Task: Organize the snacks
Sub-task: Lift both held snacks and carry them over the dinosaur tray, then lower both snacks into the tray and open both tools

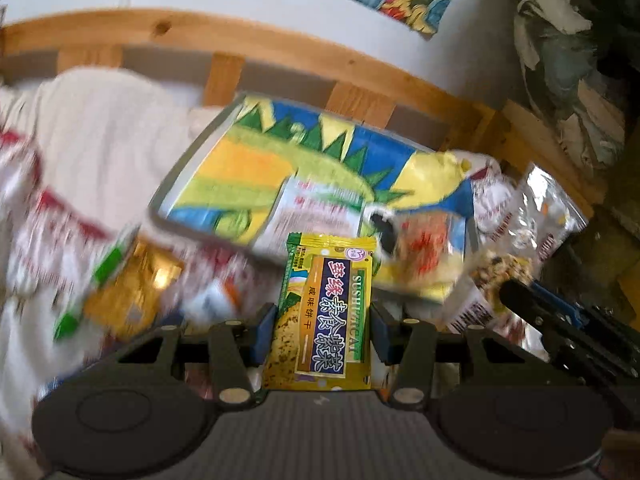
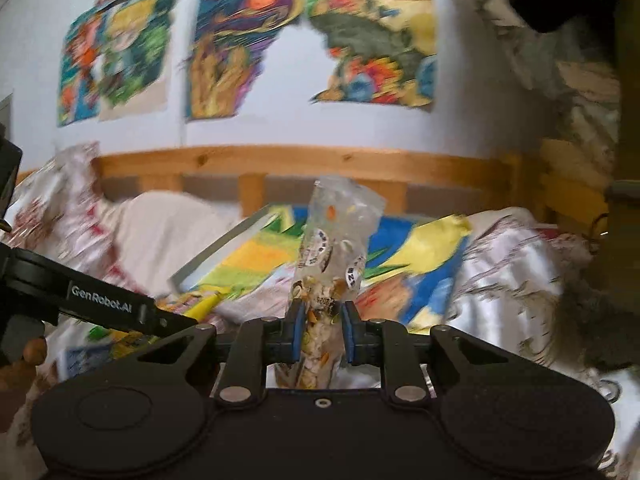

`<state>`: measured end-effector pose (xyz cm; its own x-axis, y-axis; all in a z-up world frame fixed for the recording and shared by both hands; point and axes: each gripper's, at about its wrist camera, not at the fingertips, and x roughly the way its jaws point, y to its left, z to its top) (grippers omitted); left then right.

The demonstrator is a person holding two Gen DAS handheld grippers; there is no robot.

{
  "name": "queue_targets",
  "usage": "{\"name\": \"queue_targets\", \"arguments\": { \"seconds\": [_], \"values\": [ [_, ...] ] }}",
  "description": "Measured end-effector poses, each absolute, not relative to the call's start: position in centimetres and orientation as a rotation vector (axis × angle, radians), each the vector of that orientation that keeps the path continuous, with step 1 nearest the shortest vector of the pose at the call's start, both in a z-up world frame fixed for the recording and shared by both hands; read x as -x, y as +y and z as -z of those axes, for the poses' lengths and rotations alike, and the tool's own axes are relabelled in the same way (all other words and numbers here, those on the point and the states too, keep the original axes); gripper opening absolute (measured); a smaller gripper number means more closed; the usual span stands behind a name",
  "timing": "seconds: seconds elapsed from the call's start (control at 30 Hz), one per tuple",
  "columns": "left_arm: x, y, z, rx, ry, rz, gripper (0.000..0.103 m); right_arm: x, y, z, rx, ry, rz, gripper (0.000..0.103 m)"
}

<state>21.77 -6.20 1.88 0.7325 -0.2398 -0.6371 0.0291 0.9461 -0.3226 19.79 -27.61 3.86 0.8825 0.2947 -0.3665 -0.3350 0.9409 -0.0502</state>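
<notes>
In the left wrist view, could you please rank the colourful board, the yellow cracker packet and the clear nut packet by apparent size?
1. Colourful board, clearly the largest.
2. Yellow cracker packet, held in the left gripper; its nearness to the camera inflates it.
3. Clear nut packet, partly hidden, so its place below the cracker packet is unsure.

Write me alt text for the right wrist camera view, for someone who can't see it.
The right gripper is shut on a clear bag of mixed snacks, holding it upright between its blue-padded fingers. Behind lie a colourful picture book on rumpled bedding, a wooden bed rail and bright wall pictures. The left gripper enters at left.
</notes>
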Motion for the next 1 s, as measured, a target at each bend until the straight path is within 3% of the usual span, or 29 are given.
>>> {"name": "queue_targets", "arguments": {
  "seconds": [0.13, 0.53, 0.9, 1.0],
  "values": [
    [-25.0, -7.5, -3.0, 0.277, 0.728, 0.136, 0.053, -21.4, -29.2, -4.6, 0.075, 0.31, -0.239, 0.016],
    [-31.6, -11.2, -2.0, 0.243, 0.719, 0.129, 0.053, -29.4, -32.4, -2.5, -0.129, 0.389, -0.17, 0.013],
    [-35.1, -13.1, 1.0, 0.221, 0.736, 0.11, 0.053, -33.6, -31.9, 0.4, -0.151, 0.453, -0.191, 0.013],
    [-35.4, -12.9, 1.6, 0.223, 0.735, 0.101, 0.053, -33.5, -31.4, 0.4, -0.13, 0.452, -0.198, 0.017]
  ]
}}
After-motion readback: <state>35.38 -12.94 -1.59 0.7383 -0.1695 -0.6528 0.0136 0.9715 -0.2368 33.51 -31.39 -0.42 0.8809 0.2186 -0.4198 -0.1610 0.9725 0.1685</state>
